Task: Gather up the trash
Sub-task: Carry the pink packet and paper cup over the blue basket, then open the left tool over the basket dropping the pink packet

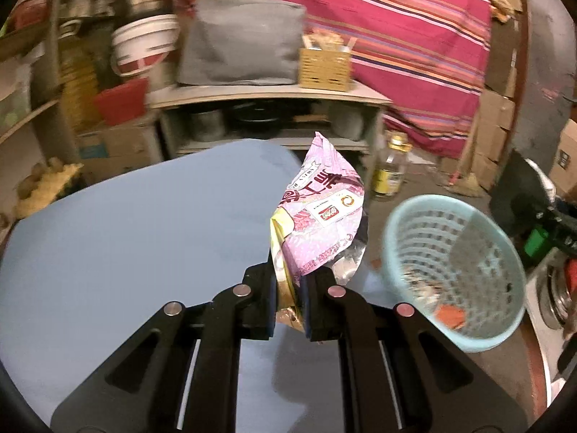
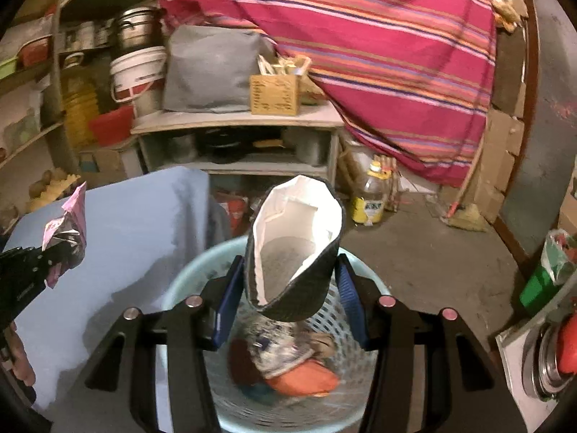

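A dim, cluttered storeroom: bare grey concrete floor [image 2: 414,252], a low wooden shelf unit [image 2: 238,122] against the back, a striped magenta cloth [image 2: 378,54] hanging behind, cardboard boxes [image 1: 494,115] stacked on the right.

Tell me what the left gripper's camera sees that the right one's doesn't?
Only the left wrist view shows the left gripper shut on the pink wrapper from close up, printing visible. Only the right wrist view shows the right gripper clamping a black paper cup, white inside, directly above the basket, plus the trash already inside. Both share the light blue basket, blue table, striped cloth and yellow-labelled bottle.
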Available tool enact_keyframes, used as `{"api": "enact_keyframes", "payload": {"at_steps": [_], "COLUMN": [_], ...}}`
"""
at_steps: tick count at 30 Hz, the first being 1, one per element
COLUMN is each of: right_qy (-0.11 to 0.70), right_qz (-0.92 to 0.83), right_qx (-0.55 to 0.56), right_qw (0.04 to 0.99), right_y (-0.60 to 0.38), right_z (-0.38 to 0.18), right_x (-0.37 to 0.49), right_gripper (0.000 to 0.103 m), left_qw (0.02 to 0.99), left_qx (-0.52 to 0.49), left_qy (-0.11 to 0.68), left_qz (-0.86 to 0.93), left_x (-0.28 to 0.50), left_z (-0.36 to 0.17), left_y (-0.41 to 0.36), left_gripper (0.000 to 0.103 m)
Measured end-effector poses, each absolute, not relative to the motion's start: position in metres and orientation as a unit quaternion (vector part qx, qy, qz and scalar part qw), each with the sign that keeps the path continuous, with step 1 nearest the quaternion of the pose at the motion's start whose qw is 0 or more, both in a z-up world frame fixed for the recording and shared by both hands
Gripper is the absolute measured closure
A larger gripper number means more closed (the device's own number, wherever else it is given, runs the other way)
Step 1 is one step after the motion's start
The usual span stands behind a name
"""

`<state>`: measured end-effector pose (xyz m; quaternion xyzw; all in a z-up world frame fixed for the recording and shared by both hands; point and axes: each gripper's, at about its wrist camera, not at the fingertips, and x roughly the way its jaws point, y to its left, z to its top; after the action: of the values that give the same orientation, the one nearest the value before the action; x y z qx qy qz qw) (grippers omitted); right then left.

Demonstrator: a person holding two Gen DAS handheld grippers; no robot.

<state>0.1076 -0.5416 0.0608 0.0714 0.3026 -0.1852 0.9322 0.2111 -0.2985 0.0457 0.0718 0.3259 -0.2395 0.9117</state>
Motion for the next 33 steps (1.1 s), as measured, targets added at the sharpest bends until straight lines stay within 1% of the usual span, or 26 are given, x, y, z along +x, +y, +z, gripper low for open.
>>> {"api": "enact_keyframes", "payload": {"at_steps": [9,12,13,15,16,18,20,22,23,24,32,33], "right_qy": [0.321,0.33,0.332,0.334,0.333,0.33,0.327,0.327,0.328,0.329,0.35,0.351], "right_qz": [-0.189,-0.188,-0.19,-0.197,-0.2,-0.202,-0.201,-0.197,-0.195,-0.192,-0.172,-0.17], "right_qx": [0.096,0.108,0.109,0.113,0.117,0.128,0.135,0.136,0.133,0.13,0.114,0.114], "right_qw": [0.923,0.919,0.917,0.915,0.914,0.913,0.913,0.914,0.915,0.915,0.914,0.914], "right_y": [-0.577,-0.588,-0.588,-0.595,-0.599,-0.604,-0.606,-0.605,-0.603,-0.601,-0.577,-0.574], "right_z": [0.033,0.023,0.022,0.02,0.019,0.019,0.018,0.018,0.017,0.017,0.003,0.002], "right_x": [0.096,0.095,0.094,0.091,0.089,0.086,0.084,0.086,0.088,0.089,0.112,0.114], "right_gripper": [0.052,0.052,0.052,0.052,0.052,0.052,0.052,0.052,0.052,0.052,0.052,0.052], "left_qw": [0.889,0.881,0.88,0.874,0.872,0.869,0.868,0.871,0.875,0.879,0.909,0.912], "left_qx": [0.084,0.093,0.098,0.106,0.107,0.109,0.109,0.105,0.106,0.107,0.089,0.087], "left_qy": [0.337,0.343,0.345,0.353,0.357,0.364,0.366,0.361,0.355,0.347,0.309,0.305], "left_qz": [-0.298,-0.311,-0.313,-0.317,-0.317,-0.318,-0.317,-0.317,-0.313,-0.307,-0.266,-0.261], "left_x": [0.191,0.189,0.19,0.191,0.193,0.197,0.197,0.194,0.192,0.19,0.176,0.174], "left_z": [0.027,0.021,0.019,0.012,0.009,0.006,0.005,0.009,0.011,0.014,0.038,0.039], "left_y": [-0.385,-0.409,-0.414,-0.427,-0.431,-0.436,-0.434,-0.429,-0.425,-0.422,-0.369,-0.364], "left_gripper": [0.094,0.088,0.085,0.063,0.06,0.051,0.047,0.035,0.026,0.019,0.006,0.005]}}
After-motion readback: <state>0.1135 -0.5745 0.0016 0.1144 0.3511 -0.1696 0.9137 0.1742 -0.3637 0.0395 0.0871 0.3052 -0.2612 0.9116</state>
